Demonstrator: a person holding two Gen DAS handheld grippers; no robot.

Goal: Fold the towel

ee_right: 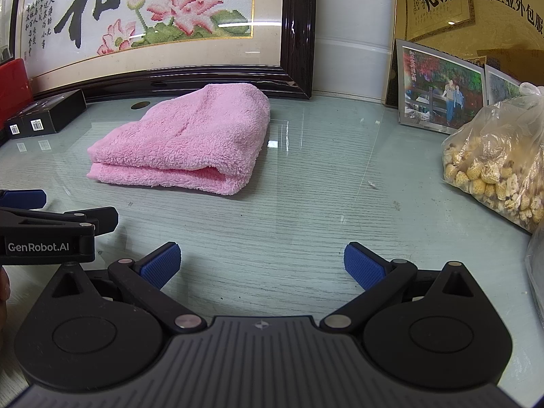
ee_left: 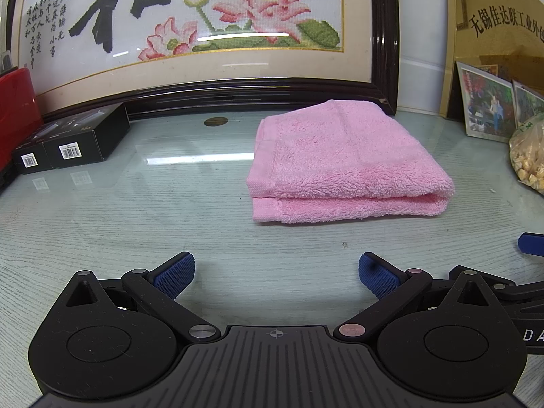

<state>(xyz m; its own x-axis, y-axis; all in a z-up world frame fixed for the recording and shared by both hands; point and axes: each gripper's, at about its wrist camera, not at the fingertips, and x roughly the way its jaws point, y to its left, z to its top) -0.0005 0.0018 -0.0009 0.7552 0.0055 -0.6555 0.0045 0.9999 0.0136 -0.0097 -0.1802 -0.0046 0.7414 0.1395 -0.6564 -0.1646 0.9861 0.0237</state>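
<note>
- Pink towel lies folded into a thick pad on the desk, far from both claws, touching neither.
- Left claw released, blue pads spread wide, nothing between them; towel sits ahead and slightly right of it.
- Right claw also released, pads wide apart, empty; towel is ahead and to its left.
- In the right wrist view the left claw's body shows at the left edge, marked "GenRobot.AI", just beside the right claw.
- Towel's folded rounded edge is at the right, hemmed layered edges at the left; near side shows two stacked layers.
- Bare desk between claws and towel, nothing in the way.
- Black boxes with barcode labels at far left, well apart from the towel; a red object beside them.
- Clear bag of yellowish puffed snacks at right, well apart from the towel.
- Framed photos lean at far right, behind the bag.
- Large dark-framed cross-stitch picture with lotus flowers and calligraphy leans just behind the towel.
- Gold plaque with black characters at far right.
- Desk is pale wood grain under reflective glass; a small brown oval mark lies left of the towel.
</note>
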